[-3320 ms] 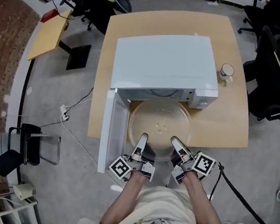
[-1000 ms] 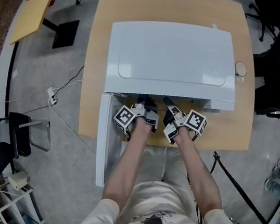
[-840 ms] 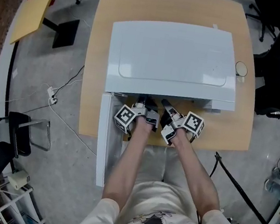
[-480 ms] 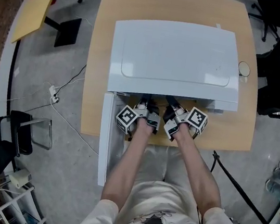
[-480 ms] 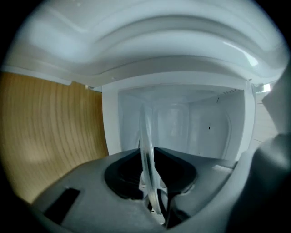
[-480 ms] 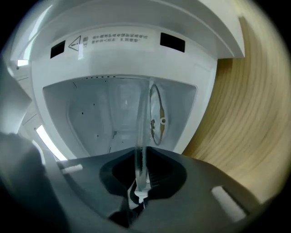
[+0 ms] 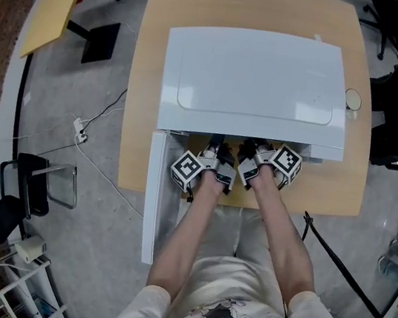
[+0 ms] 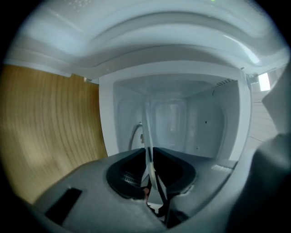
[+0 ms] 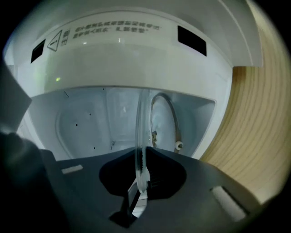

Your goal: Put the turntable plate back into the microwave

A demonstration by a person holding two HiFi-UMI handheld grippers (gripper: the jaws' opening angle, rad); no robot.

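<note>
1 glass turntable plate (image 9: 140,132) is reaching edge-on into 1 open microwave (image 7: 252,81), with 2 grippers pinching its near rim. The left gripper (image 7: 213,148) is clamping it. The right gripper (image 7: 249,150), whose jaws have just been closing, is pressing on it too. 1 wooden table (image 7: 143,108) is bearing the oven.

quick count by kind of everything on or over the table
microwave: 1
glass turntable plate: 1
grippers: 2 (left gripper, right gripper, each shut on the plate's rim; the right's jaws have just been closing)
small round object: 1
total: 5
</note>
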